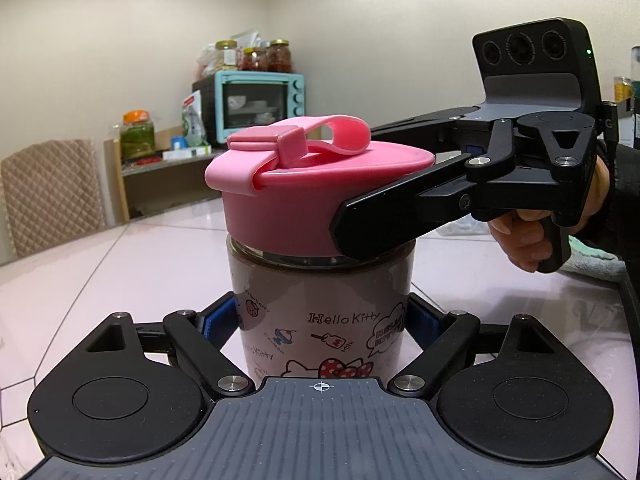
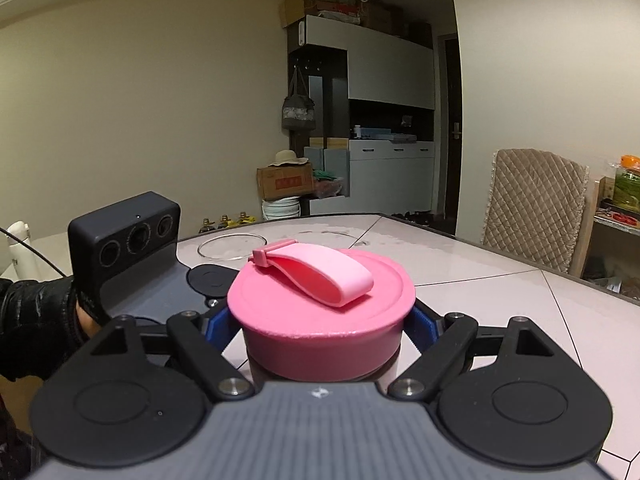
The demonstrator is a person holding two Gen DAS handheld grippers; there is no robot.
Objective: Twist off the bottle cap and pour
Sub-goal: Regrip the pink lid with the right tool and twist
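Observation:
A Hello Kitty bottle (image 1: 320,304) with dark liquid stands upright on the pale table. Its pink cap (image 1: 296,196) has a pink loop strap (image 1: 340,136) on top. My left gripper (image 1: 322,320) is shut on the bottle's body, its blue pads (image 1: 218,318) against both sides. My right gripper (image 2: 320,322) is shut on the pink cap (image 2: 320,312), blue pads (image 2: 420,318) on either side; in the left wrist view its black finger (image 1: 384,216) lies across the cap's right side. The left gripper's body (image 2: 124,240) shows at left in the right wrist view.
A clear glass bowl (image 2: 232,246) stands on the table beyond the bottle. A quilted chair (image 2: 536,204) is at the far edge. A teal toaster oven (image 1: 256,106) and jars sit on a shelf behind. A cloth (image 1: 592,260) lies at right.

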